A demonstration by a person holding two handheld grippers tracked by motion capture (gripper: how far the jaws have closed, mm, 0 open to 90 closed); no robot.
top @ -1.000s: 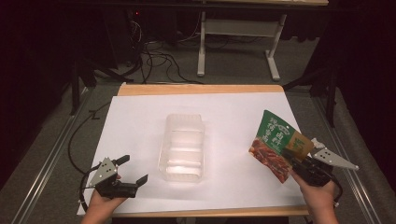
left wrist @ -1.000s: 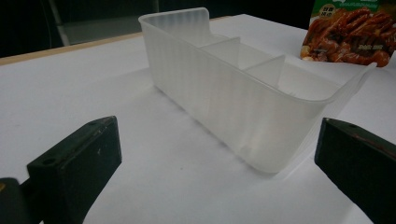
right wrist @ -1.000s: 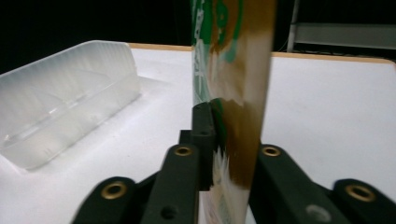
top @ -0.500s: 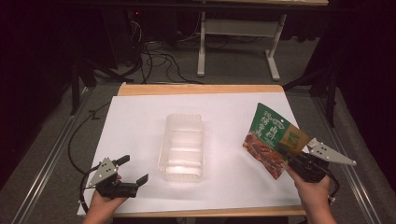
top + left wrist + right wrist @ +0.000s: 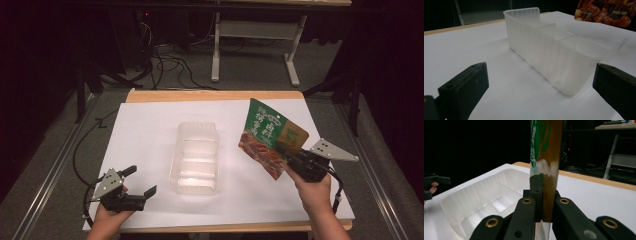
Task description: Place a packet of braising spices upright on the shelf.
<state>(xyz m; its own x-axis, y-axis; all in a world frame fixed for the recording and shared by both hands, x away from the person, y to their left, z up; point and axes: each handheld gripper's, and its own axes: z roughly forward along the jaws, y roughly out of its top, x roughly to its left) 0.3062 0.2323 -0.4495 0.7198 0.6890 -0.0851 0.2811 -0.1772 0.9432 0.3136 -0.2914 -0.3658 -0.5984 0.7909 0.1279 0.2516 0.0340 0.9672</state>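
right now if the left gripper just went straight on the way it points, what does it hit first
Most likely the clear plastic tray: the left gripper stands open, and the tray's near end wall lies just ahead between its jaws. Depth is hard to judge.

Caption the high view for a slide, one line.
Right gripper holds a snack pouch above the table beside a clear plastic tray; left gripper rests open.

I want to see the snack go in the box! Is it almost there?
Partly. The right hand-held gripper has already picked up the snack packet and holds it above the table. The clear box is empty, and the packet is off to its side, so moving it over and dropping it in probably remains. The left hand-held gripper waits open.
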